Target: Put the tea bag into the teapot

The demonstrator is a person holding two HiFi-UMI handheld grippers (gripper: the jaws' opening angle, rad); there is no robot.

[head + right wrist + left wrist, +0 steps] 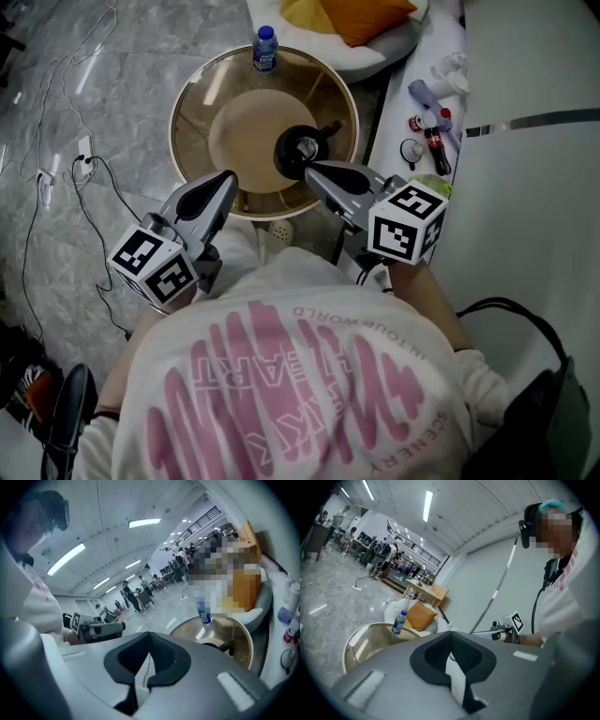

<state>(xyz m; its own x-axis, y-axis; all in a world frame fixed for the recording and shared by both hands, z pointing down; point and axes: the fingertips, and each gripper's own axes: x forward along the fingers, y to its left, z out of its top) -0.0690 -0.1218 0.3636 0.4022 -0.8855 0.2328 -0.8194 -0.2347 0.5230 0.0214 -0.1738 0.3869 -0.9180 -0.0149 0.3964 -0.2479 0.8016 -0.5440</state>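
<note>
A black teapot (302, 150) stands on the lower tan shelf of a round glass table (187, 103); its handle also shows in the right gripper view (224, 646). I see no tea bag in any view. My left gripper (228, 178) hangs over the table's near rim, left of the pot, with its pads pressed together (451, 634). My right gripper (311, 167) points at the pot from just in front of it, also shut (150, 636). A pale strip shows in the slit below each pair of pads; I cannot tell whether it is something held.
A water bottle (265, 49) stands at the table's far edge. An orange cushion (361, 17) lies on a white seat behind. A white counter (525, 187) at the right carries small bottles (436, 145). Cables (56, 178) run over the floor at the left.
</note>
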